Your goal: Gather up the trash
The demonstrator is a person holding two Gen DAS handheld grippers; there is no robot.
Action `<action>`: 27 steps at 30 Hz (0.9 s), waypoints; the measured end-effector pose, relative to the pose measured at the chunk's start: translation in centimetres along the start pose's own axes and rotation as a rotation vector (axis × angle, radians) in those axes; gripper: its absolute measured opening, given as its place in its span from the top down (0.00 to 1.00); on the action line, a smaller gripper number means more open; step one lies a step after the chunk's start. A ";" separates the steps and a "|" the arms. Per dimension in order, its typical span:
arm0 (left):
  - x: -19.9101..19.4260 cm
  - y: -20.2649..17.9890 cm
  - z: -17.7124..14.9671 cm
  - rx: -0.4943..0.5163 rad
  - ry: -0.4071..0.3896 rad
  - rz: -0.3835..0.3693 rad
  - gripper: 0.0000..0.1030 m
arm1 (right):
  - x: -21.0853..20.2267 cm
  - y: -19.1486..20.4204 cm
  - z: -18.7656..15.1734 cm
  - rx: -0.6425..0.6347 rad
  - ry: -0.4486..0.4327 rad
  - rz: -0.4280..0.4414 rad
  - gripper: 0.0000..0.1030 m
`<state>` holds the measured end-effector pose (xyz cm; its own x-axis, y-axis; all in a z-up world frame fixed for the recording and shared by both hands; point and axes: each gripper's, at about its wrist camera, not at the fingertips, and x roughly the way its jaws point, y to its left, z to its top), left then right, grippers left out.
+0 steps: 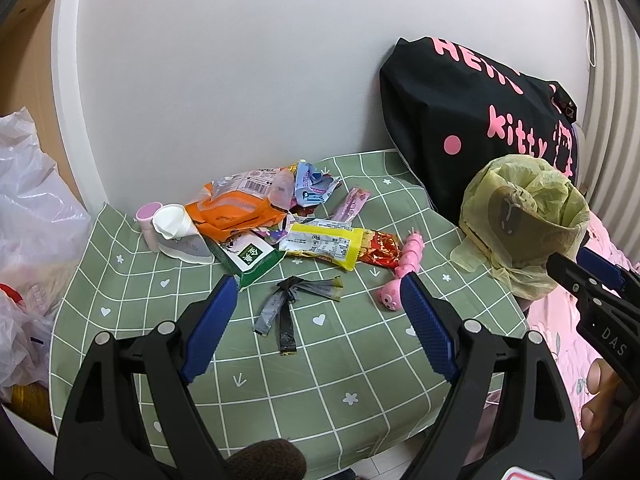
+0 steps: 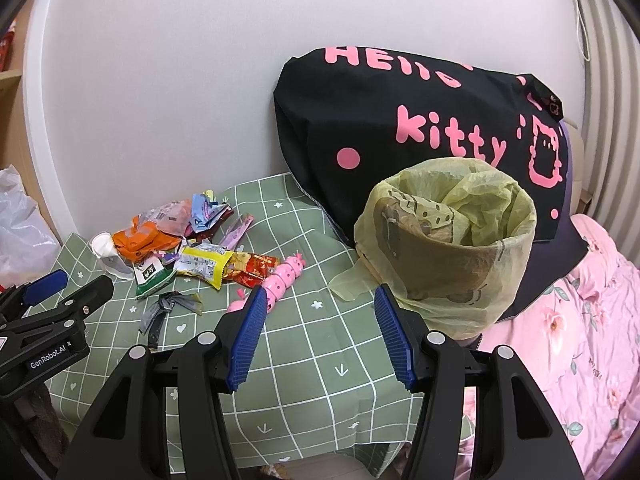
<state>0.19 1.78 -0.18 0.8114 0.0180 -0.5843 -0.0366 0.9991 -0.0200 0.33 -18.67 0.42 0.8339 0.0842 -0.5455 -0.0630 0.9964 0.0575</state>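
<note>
Hovering wide, empty: left tongs [image 1: 320,312], right tongs [image 2: 320,332]; crinkly foil wrappers [image 1: 280,220], film-lined bin [image 2: 460,248].

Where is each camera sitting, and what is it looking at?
Left wrist: on the left gripper, looking over its open blue fingers at the wrappers; the right gripper shows at the right edge.
Right wrist: on the right gripper, open, facing the lined bin; the left gripper shows at the left.
Both share the green tablecloth, wrappers, bin and pink toy.
</note>
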 end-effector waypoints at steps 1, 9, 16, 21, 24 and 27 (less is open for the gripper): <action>0.0 0.0 0.0 -0.001 0.001 0.001 0.23 | 0.1 0.0 0.0 0.000 0.001 0.001 0.49; 0.4 0.8 0.1 -0.016 0.007 0.011 0.23 | 0.7 0.3 0.2 -0.005 0.008 0.007 0.49; 1.2 1.9 0.1 -0.040 0.014 0.028 0.23 | 1.6 0.8 0.6 -0.013 0.014 0.018 0.49; 2.1 3.3 -0.1 -0.064 0.018 0.051 0.23 | 3.0 1.5 1.0 -0.019 0.025 0.036 0.49; 2.9 4.9 -0.1 -0.087 0.017 0.074 0.23 | 4.4 2.2 1.3 -0.019 0.039 0.059 0.49; 4.0 7.2 0.1 -0.130 0.012 0.091 0.23 | 5.7 3.2 1.6 -0.031 0.047 0.082 0.49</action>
<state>3.20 9.08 -2.62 0.7943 0.1073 -0.5980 -0.1860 0.9800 -0.0711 5.80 -15.07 -1.15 0.7983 0.1655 -0.5791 -0.1478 0.9859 0.0780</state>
